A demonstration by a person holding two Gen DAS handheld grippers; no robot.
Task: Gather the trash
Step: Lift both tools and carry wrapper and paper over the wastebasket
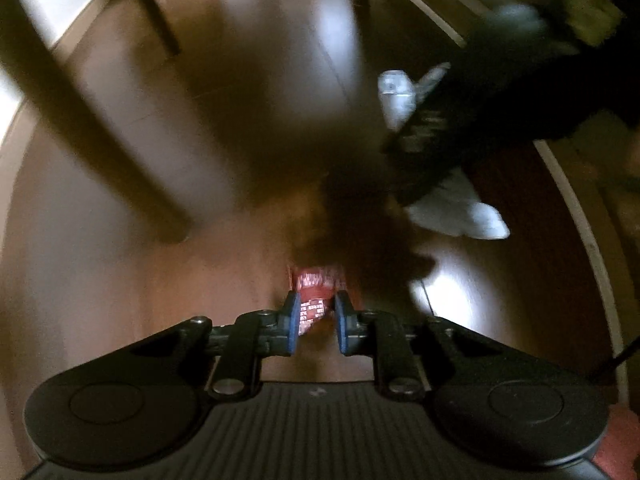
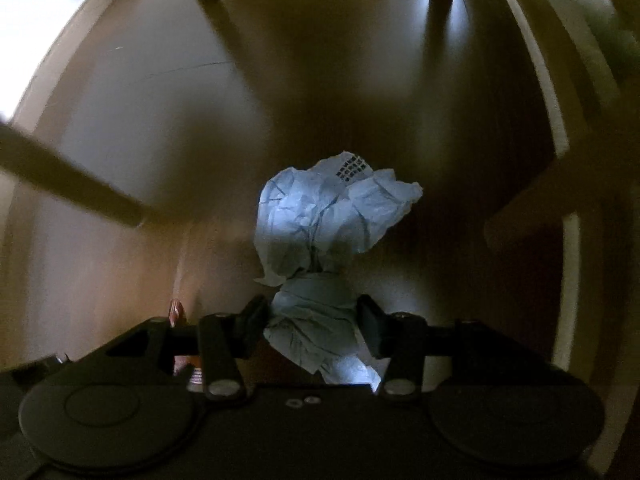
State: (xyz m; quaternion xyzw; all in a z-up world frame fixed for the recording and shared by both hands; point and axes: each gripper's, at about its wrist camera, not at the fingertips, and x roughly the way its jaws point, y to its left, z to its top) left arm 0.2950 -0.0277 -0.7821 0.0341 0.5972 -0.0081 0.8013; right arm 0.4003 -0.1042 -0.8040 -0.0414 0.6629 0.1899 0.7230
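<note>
- My left gripper (image 1: pixel 314 316): jaws nearly shut, pinching a red printed wrapper (image 1: pixel 316 292) by one end so it hangs clear of the wood floor (image 1: pixel 120 240); long axis runs forward past my fingertips.
- My right gripper (image 2: pixel 312 320): jaws half-wide, clamped on crumpled white paper (image 2: pixel 320 216) at its waist; bulk billows forward.

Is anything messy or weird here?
Nothing on the floor looks spilled. The odd bits are the trash itself: a crumpled white paper pinched in the right gripper, and a squashed red wrapper in the left gripper.
</note>
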